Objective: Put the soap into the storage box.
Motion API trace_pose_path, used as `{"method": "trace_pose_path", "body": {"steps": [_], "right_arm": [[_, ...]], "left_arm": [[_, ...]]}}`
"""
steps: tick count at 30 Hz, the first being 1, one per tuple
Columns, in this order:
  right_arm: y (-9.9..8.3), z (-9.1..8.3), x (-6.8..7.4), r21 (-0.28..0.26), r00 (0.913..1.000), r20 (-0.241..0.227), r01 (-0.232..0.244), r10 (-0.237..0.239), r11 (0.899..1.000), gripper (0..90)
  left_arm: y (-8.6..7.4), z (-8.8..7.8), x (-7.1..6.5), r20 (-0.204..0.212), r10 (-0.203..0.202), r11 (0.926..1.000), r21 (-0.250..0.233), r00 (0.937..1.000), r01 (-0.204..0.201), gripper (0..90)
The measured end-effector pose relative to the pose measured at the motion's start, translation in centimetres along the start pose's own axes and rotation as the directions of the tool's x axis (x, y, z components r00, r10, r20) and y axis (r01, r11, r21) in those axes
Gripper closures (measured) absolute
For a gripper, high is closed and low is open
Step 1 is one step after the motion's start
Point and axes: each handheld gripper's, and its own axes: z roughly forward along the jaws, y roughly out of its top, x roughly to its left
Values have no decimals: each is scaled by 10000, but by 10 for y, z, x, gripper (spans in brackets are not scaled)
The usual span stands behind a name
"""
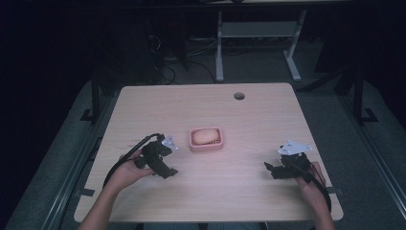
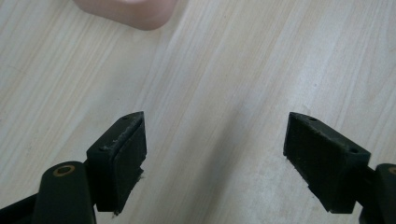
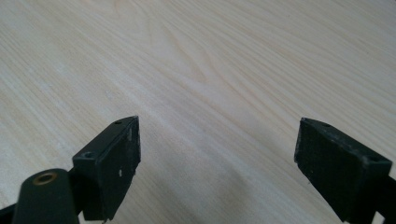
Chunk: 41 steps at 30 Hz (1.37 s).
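Nothing is held yet, so this looks like the very start: an approach to the pink dish point(image 1: 206, 139) with the pale rounded lump, perhaps soap point(image 1: 204, 136), sitting in it near the middle of the table point(image 1: 258, 115). On the left, the left gripper point(image 1: 166, 170) rests low over the wood just beside the dish, its jaws spread wide and empty; in the left gripper view a corner of the dish point(image 2: 133, 13) peeks in at the top, up and to the left of the gap. I'd judge the next move calls for turning that gripper towards the dish and closing on its rim or on the lump. Further right, the right gripper point(image 1: 269, 169) hangs well apart from the dish near the table's right edge, jaws likewise wide with bare wood between them. The top is light wood grain with a round cable hole point(image 1: 239, 96) at the back; beyond it the room is dark, with white desk legs point(image 1: 219, 48) and loose cables on a grey floor
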Motion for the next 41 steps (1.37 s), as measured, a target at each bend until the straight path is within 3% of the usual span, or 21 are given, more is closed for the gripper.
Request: {"method": "trace_pose_path", "body": {"steps": [29,41], "right_arm": [[0,1,1,61,10000,5,55,-55,10000,139],[-1,0,2,102,10000,-46,49,-48,9999,139]], "left_arm": [[-34,0,-6,-110,-443,9990,-58,9990,442,212],[-47,1,-9,-165,-725,9967,-370,9972,719,212]]}}
